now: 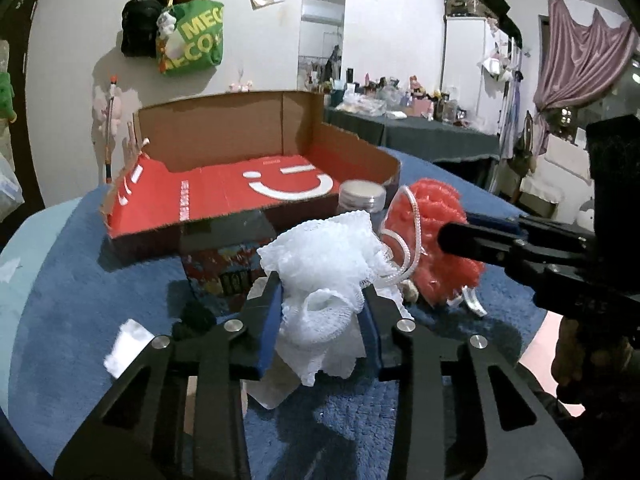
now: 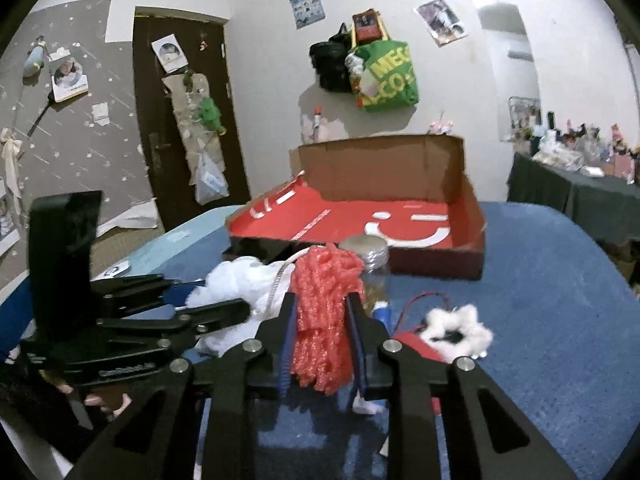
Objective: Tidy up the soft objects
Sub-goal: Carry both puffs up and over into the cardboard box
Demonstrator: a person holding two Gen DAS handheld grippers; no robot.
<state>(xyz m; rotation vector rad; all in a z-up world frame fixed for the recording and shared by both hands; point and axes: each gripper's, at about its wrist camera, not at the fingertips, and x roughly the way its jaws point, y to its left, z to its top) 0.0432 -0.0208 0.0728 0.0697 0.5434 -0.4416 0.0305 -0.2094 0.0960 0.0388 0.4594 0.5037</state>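
Two wrist fisheyes looking forward and slightly down across a blue cover (image 1: pixel 120 280).

Each camera is sitting just behind its own fingers, very near them. The left view is facing the red box (image 1: pixel 224 196) with the right gripper (image 1: pixel 452 236) entering from its right; the right view is facing the same box (image 2: pixel 360 220) with the left gripper (image 2: pixel 240 312) at its left. Both are sharing the box and the green bag (image 1: pixel 196 40) on the wall.

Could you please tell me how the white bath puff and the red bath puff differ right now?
The white bath puff is pale, loose netting clamped in the left tool; the red bath puff is coral-red, tighter ruffles clamped in the right tool. In the left wrist view, white sits left of red. Both are mesh puffs in front of the red cardboard box.
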